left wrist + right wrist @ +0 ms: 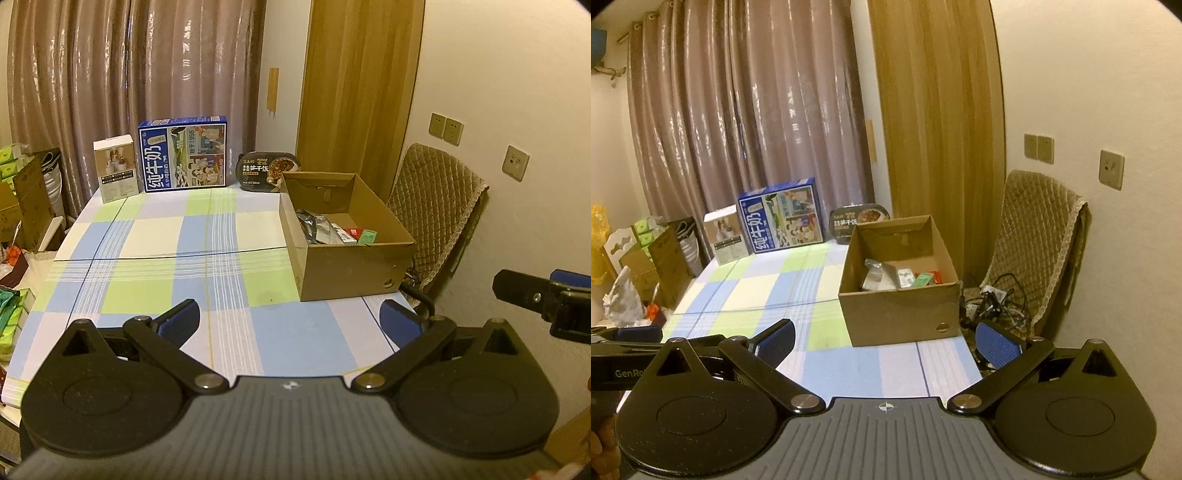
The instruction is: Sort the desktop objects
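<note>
An open cardboard box (354, 269) (901, 314) stands on the right side of the checked tablecloth (166, 266) (768, 291). Inside lie a silver foil pouch (317, 227) (875, 277), a green packet (367, 236) (923, 278) and a red packet (351, 232) (936, 275). My left gripper (290, 317) hovers open above the near table edge, nothing between its blue pads. My right gripper (884, 343) is likewise open and empty, near the box's front corner. Each gripper shows at the edge of the other's view.
Along the table's far edge stand a small white box (116, 168) (726, 234), a blue milk carton box (183, 153) (783, 219) and a black instant-meal tub (267, 171) (857, 221). A padded chair (436, 210) (1038, 243) with cables stands right of the table. Cartons crowd the left floor.
</note>
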`<move>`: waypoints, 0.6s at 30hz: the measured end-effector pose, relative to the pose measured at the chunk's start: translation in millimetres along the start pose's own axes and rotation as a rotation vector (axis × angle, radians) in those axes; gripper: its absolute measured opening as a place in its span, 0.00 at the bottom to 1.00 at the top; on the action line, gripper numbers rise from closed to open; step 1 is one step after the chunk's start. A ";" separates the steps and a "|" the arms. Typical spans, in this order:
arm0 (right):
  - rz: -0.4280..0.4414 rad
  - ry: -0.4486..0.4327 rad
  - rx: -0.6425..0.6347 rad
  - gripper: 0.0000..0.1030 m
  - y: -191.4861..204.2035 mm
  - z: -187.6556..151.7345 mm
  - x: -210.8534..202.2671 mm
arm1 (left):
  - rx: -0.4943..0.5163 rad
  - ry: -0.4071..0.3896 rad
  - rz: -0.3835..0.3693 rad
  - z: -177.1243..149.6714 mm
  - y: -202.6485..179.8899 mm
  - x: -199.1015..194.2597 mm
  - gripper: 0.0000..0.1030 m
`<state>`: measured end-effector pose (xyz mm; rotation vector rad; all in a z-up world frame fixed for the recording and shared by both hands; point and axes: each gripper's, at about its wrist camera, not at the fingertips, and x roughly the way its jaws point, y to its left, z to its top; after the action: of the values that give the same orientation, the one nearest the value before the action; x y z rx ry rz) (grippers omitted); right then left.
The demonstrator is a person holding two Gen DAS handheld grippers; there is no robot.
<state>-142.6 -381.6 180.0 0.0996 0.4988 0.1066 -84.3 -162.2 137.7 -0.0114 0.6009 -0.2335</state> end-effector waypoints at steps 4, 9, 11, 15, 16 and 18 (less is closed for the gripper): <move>0.001 -0.001 -0.003 0.98 0.2 1.0 -1.1 | 0.005 -0.003 0.003 -0.7 -0.1 -0.2 0.99; 0.000 0.003 -0.004 0.98 -0.4 0.1 -0.9 | 0.004 -0.003 -0.003 -0.9 -0.3 -0.1 0.99; 0.000 0.007 -0.003 0.98 -1.1 -0.5 -0.1 | 0.010 -0.006 -0.001 -1.4 -0.9 -0.4 0.99; -0.002 0.018 -0.004 0.98 -1.8 -3.0 2.2 | 0.012 0.000 -0.005 -2.4 -1.7 1.7 0.99; -0.001 0.020 -0.003 0.98 -1.8 -3.8 2.9 | 0.014 0.001 -0.003 -2.7 -1.9 2.6 0.99; 0.000 0.024 -0.003 0.98 -1.6 -4.7 4.1 | 0.016 0.007 0.000 -3.6 -1.9 4.5 0.99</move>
<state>-141.1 -382.3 173.7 0.0951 0.5229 0.1088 -83.1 -164.8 132.3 0.0051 0.6054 -0.2381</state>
